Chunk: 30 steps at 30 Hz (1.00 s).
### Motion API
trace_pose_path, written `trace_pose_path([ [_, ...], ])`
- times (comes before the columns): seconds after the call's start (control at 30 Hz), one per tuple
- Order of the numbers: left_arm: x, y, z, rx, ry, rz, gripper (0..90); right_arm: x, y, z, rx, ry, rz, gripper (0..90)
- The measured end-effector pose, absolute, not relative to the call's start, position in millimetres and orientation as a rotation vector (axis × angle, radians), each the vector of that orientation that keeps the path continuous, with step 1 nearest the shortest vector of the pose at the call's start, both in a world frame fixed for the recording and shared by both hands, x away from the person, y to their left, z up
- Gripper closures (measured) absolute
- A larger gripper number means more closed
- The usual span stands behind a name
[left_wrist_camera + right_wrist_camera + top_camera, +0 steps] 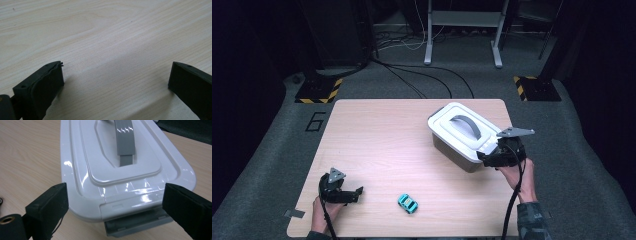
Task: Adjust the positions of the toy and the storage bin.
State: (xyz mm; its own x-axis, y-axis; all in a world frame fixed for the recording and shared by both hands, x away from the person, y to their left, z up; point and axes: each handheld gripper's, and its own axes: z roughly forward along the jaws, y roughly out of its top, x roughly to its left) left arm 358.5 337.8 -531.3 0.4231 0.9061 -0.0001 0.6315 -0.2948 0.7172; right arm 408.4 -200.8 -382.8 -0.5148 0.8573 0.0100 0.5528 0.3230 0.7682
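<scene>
At the box's [464,137] near end, right gripper [113,202] fingers wide, straddling the grey latch [137,223]. Next: flip latch up. Left gripper [343,190] wide, idle beside toy car [408,203].

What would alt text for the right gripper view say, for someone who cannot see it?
Two black jaws of the right gripper stand wide open on either side of the near end of a white-lidded box, above its grey latch. A grey handle runs along the lid, and the box sits on a light wooden table.
</scene>
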Motion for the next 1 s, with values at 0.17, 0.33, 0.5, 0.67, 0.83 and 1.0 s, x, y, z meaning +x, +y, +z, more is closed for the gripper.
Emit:
trace_pose_path([
  [0.17, 358.5, 337.8, -531.4, 2.035, 1.294, 0.548, 0.0, 422.4, -190.8, -381.3, 1.244, 2.206, 1.031, 5.5],
  [0.33, 358.7, 338.2, -531.3, 2.041, 1.288, 0.548, 0.0, 437.5, -183.5, -382.3, 1.241, 2.215, 1.026, 2.6],
  [0.5, 358.5, 337.9, -531.4, 2.036, 1.293, 0.547, 0.0, 444.9, -179.4, -382.7, 1.252, 2.225, 1.016, 1.8],
  [0.67, 358.5, 337.9, -531.3, 2.037, 1.291, 0.549, 0.0, 454.1, -175.5, -382.8, 1.236, 2.213, 1.021, 9.1],
  [0.83, 358.5, 337.6, -531.6, 2.034, 1.29, 0.555, 0.0, 465.4, -171.2, -382.5, 1.239, 2.196, 1.016, 26.1],
  [1.0, 358.4, 337.4, -531.6, 2.035, 1.29, 0.551, 0.0, 475.1, -170.6, -385.3, 1.234, 2.196, 1.01, 38.2],
])
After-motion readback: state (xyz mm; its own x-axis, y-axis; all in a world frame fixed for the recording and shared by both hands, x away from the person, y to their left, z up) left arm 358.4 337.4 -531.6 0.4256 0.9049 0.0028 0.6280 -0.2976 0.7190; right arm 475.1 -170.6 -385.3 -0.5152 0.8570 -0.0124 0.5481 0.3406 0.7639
